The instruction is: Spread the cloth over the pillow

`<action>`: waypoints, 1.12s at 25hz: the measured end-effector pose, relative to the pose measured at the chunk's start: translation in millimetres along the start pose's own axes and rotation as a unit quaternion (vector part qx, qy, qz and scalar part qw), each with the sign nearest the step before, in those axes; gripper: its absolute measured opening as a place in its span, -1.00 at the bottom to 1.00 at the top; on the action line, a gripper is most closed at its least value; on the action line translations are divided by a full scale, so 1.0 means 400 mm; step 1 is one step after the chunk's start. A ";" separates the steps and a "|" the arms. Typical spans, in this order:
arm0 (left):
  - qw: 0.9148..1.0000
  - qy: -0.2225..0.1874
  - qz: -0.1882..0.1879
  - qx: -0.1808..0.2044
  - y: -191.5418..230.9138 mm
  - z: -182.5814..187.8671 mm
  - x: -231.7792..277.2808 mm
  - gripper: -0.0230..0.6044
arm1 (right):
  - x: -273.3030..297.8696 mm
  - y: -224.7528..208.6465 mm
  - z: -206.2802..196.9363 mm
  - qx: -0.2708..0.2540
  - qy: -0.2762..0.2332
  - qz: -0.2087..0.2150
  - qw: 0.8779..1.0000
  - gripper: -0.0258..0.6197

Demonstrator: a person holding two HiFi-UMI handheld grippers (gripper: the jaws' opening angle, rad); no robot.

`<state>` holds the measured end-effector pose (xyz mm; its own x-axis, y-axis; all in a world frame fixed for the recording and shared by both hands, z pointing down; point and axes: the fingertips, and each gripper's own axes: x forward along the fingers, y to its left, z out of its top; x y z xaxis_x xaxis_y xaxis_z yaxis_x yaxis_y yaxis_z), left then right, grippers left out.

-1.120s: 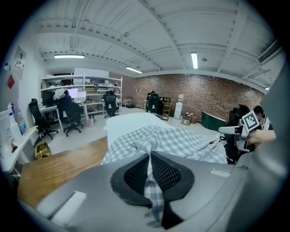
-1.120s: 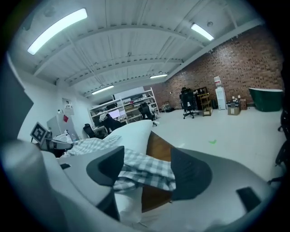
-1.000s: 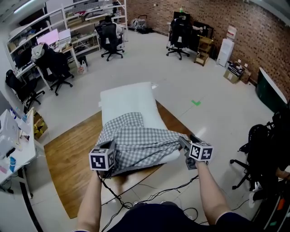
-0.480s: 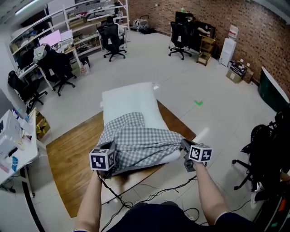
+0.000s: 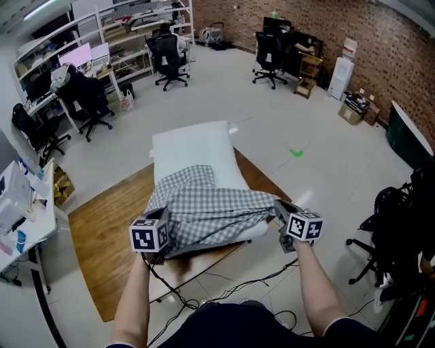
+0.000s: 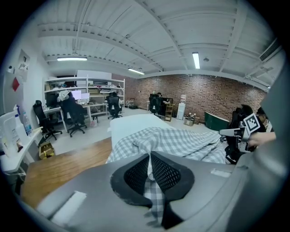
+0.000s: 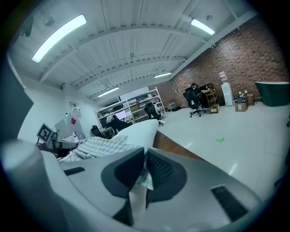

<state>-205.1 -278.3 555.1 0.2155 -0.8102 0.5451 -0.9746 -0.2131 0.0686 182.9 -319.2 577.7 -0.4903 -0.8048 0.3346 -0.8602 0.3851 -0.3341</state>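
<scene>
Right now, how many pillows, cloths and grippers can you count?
pillow: 1
checked cloth: 1
grippers: 2 (left gripper shut on the checked cloth; right gripper has its jaws closing, with the checked cloth between them)
Total: 4

Black office chairs (image 5: 166,56) stand by shelves (image 5: 136,17); a brick wall (image 5: 380,41) runs behind.

No words, brands or numbers are legible. One green mark (image 5: 295,153) sits on the floor (image 5: 272,115), 3 o'clock from the pillow (image 5: 194,146).
</scene>
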 end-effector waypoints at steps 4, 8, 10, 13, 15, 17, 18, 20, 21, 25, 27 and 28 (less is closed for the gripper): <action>1.000 -0.002 0.010 -0.006 0.013 -0.001 -0.011 -0.88 | -0.006 -0.010 -0.025 0.005 0.007 -0.004 1.000 -0.80; 1.000 0.000 0.024 -0.011 0.030 -0.008 -0.020 -0.88 | -0.003 -0.009 -0.038 0.013 0.007 -0.002 1.000 -0.53; 1.000 0.002 0.026 -0.012 0.032 -0.011 -0.024 -0.88 | 0.002 -0.012 -0.044 0.015 0.011 -0.006 1.000 -0.28; 0.999 0.005 0.029 -0.013 0.039 -0.017 -0.028 -0.88 | 0.019 -0.013 -0.055 0.026 0.016 -0.008 1.000 -0.04; 0.999 0.006 0.032 -0.014 0.045 -0.022 -0.032 -0.88 | 0.032 -0.014 -0.068 0.037 0.021 -0.007 0.999 0.13; 0.999 0.007 0.033 -0.014 0.047 -0.025 -0.037 -0.88 | 0.044 -0.014 -0.073 0.051 0.021 -0.004 0.998 0.18; 0.999 0.008 0.033 -0.014 0.047 -0.027 -0.039 -0.88 | 0.050 -0.011 -0.071 0.057 0.019 0.000 0.998 0.18; 0.999 0.010 0.035 -0.014 0.047 -0.031 -0.040 -0.88 | 0.063 -0.001 -0.061 0.066 0.015 0.013 0.998 0.14; 0.999 0.011 0.036 -0.016 0.047 -0.035 -0.041 -0.88 | 0.070 0.006 -0.059 0.070 0.017 0.022 0.997 0.12; 0.999 0.013 0.037 -0.024 0.049 -0.045 -0.042 -0.88 | 0.094 0.037 -0.059 0.060 0.033 0.042 0.997 -0.44; 0.999 0.012 0.036 -0.024 0.049 -0.046 -0.045 -0.88 | 0.097 0.049 -0.052 0.040 0.035 0.040 0.998 -0.72; 0.999 0.010 0.036 -0.024 0.050 -0.045 -0.048 -0.88 | 0.096 0.055 -0.048 0.028 0.035 0.039 0.998 -0.81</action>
<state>-229.6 -257.1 561.0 0.1440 -0.8113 0.5666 -0.9894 -0.1281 0.0679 142.6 -333.1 600.1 -0.5651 -0.7392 0.3664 -0.8113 0.4172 -0.4095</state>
